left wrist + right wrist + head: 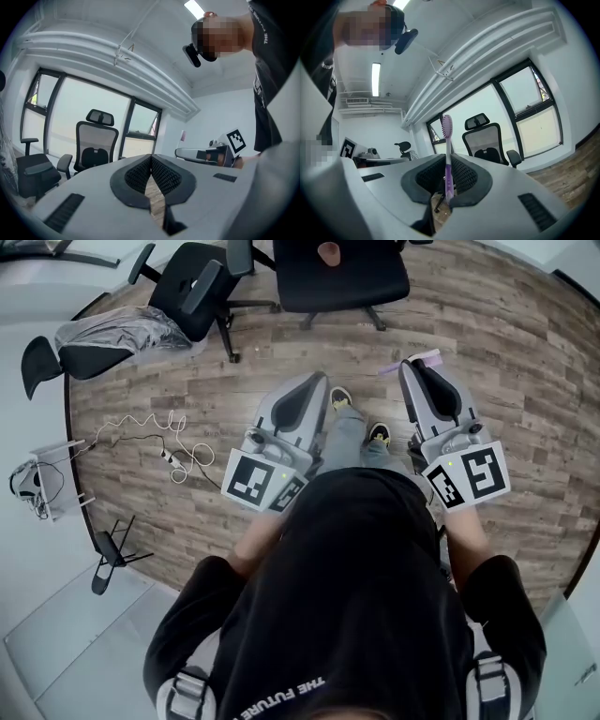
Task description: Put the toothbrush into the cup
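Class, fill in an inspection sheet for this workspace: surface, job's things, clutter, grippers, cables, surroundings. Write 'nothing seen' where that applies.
Surface: no table in view; brown wood-plank floor below the standing person.
Job's things: purple plastic toothbrush upright between the jaws of the right gripper, bristle head above them. Cup: nothing seen.
Clutter: crumpled silver-grey cover; small black tripod-like stand on the floor.
Grippers: left gripper jaws together, nothing between them; right gripper shut on the toothbrush.
Cables: loose white cable coiled on the floor, near a white box at the left edge.
Surroundings: black office chairs, one under the cover; large windows.
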`<act>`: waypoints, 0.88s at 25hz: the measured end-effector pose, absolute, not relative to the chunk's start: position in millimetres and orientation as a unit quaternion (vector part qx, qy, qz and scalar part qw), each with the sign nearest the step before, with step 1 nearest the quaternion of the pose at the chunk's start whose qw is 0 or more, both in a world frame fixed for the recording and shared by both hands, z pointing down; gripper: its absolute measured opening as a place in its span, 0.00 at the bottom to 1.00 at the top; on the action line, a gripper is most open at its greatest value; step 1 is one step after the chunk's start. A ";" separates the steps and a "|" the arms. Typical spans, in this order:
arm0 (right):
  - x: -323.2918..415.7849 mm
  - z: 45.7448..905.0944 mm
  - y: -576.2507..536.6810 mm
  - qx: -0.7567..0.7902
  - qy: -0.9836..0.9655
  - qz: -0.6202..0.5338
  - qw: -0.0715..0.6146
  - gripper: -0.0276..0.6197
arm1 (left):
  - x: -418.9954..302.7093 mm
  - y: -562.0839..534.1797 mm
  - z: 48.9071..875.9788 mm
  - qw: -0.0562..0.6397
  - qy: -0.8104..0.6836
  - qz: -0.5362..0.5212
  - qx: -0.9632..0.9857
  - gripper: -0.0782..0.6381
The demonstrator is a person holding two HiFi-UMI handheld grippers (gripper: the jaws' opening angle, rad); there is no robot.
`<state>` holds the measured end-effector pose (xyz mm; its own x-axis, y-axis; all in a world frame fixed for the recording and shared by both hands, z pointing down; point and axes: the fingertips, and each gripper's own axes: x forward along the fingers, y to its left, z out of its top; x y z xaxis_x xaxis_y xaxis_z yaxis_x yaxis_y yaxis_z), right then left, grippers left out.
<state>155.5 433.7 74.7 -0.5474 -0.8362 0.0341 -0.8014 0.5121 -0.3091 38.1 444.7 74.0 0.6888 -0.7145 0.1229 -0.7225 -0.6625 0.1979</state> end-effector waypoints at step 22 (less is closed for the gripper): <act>66.1 57.7 264.2 -0.475 0.871 -0.120 0.037 0.12 | -42.8 266.3 71.6 0.126 -0.376 -0.017 0.918 0.14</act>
<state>66.1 264.2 57.7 -0.5457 -0.8365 0.0488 -0.8187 0.5198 -0.2441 -42.8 266.3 71.6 0.7171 -0.6940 0.0640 -0.6855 -0.6858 0.2444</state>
